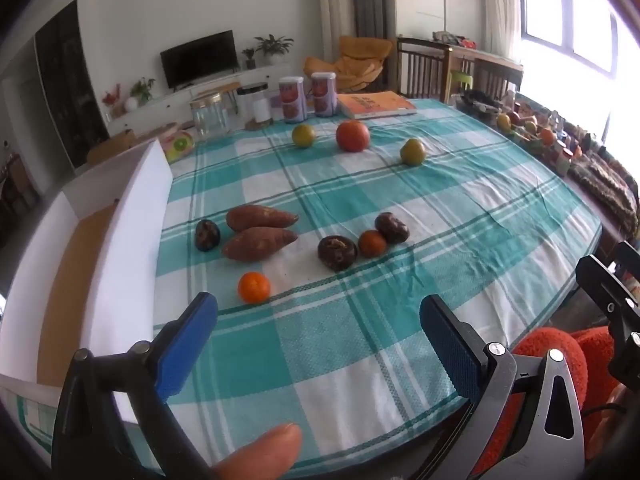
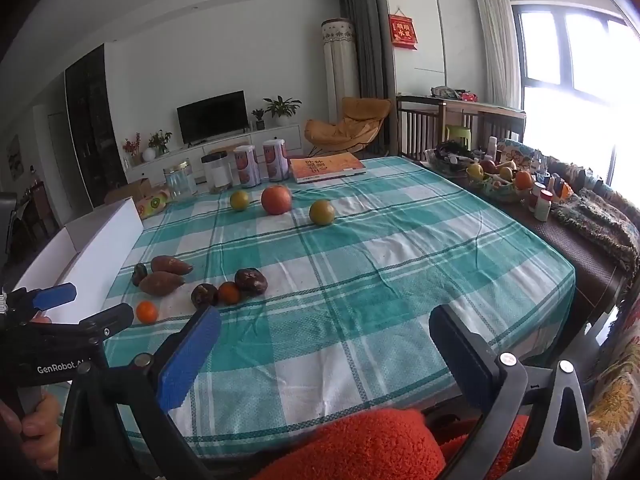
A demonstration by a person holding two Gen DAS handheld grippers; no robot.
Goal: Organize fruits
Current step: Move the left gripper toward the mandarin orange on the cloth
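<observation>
On the teal checked tablecloth lie a small orange, two sweet potatoes, three dark round fruits and a small red-orange fruit. Farther back sit a big red-orange fruit and two yellow-green fruits. My left gripper is open and empty, just short of the small orange. My right gripper is open and empty over the table's near edge. The same fruits show in the right wrist view, with the small orange at the left.
An open white box with a brown bottom stands at the table's left edge. Two cans, glass jars and an orange book line the far edge. A cluttered side bench runs along the right.
</observation>
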